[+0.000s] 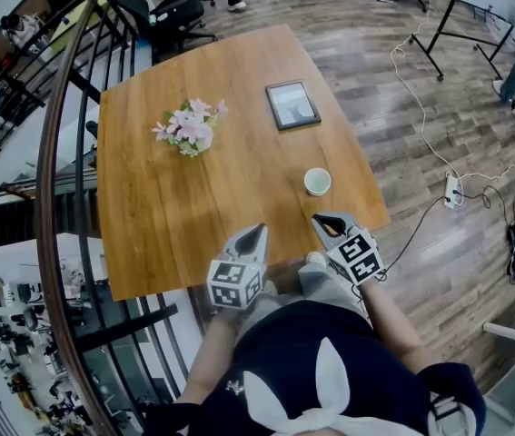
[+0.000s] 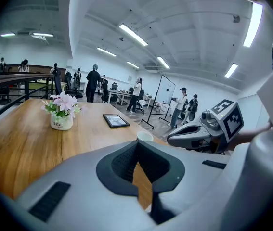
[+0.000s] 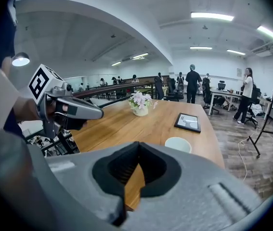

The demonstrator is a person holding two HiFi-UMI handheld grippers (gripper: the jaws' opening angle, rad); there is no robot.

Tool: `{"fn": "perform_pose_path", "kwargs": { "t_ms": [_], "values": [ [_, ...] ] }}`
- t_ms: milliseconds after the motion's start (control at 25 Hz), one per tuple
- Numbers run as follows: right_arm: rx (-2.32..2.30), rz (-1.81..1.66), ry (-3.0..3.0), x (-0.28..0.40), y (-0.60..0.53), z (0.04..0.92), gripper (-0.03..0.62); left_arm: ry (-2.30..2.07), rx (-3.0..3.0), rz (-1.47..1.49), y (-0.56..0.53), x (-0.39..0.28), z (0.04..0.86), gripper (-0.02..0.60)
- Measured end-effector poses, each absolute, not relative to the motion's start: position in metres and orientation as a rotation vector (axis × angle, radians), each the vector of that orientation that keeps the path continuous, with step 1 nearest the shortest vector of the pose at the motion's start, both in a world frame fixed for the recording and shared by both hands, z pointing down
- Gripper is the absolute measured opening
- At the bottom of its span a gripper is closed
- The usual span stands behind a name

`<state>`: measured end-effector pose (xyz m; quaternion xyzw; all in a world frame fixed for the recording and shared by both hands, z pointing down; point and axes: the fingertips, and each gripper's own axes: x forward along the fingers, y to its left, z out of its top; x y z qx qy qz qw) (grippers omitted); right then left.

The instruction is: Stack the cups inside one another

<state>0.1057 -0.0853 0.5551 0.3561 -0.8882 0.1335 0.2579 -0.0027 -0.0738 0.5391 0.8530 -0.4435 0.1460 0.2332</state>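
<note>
A single white cup (image 1: 317, 182) stands upright on the wooden table (image 1: 184, 216), near its right edge. It also shows in the left gripper view as a white cup (image 2: 144, 136) and in the right gripper view as a white cup (image 3: 178, 144). My left gripper (image 1: 258, 230) hangs over the table's near edge, jaws shut and empty. My right gripper (image 1: 320, 218) is just short of the cup on its near side, also shut with nothing in it. Each gripper camera shows its own gripper shut, the left gripper (image 2: 137, 147) and the right gripper (image 3: 138, 147).
A small pot of pink flowers (image 1: 189, 130) sits left of the table's middle, and a dark flat tablet (image 1: 292, 104) lies toward the far right. A railing (image 1: 57, 153) borders the table's left side. Cables and a power strip (image 1: 451, 190) lie on the floor to the right. People stand far off.
</note>
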Motion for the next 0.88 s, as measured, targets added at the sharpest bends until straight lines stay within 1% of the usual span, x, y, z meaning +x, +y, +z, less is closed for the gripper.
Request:
{"fn": "perform_pose_path", "kwargs": {
  "t_ms": [880],
  "values": [
    [0.942, 0.389, -2.385, 0.114, -0.078, 0.567, -0.003, -1.226, 2.321, 0.419, -0.065, -0.004, 0.546, 0.017]
  ]
}}
